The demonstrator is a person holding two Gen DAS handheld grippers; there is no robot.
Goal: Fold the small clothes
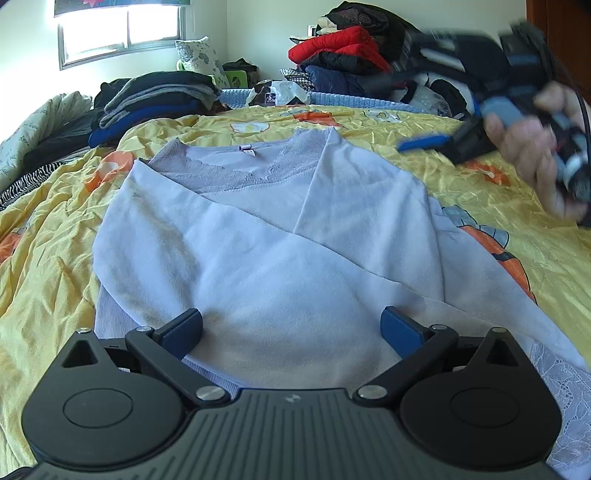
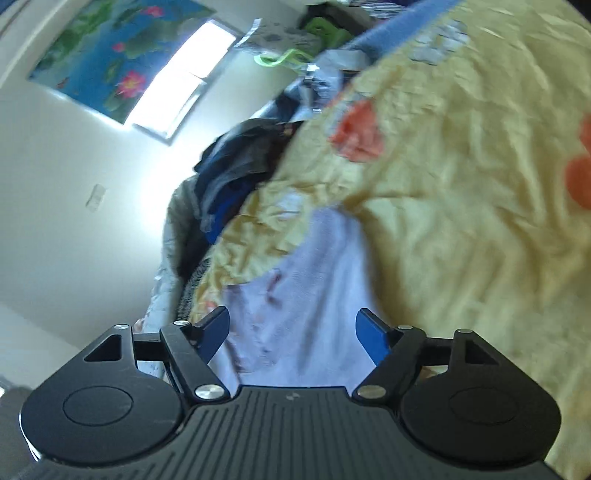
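A pale lilac top [image 1: 266, 236] with a lace neckline lies on the yellow bedspread [image 1: 48, 236], both sides folded in over its middle. My left gripper [image 1: 291, 325] is open and empty, just above the top's near hem. My right gripper [image 2: 291, 328] is open and empty, tilted and blurred, above the bed with the lilac top [image 2: 303, 280] below it. It also shows in the left wrist view [image 1: 517, 110] at the far right, held by a hand above the bedspread.
A stack of dark folded clothes [image 1: 155, 99] sits at the far left of the bed. A pile of jackets with a red one [image 1: 343, 48] stands at the back. A window [image 1: 122, 29] is on the far wall.
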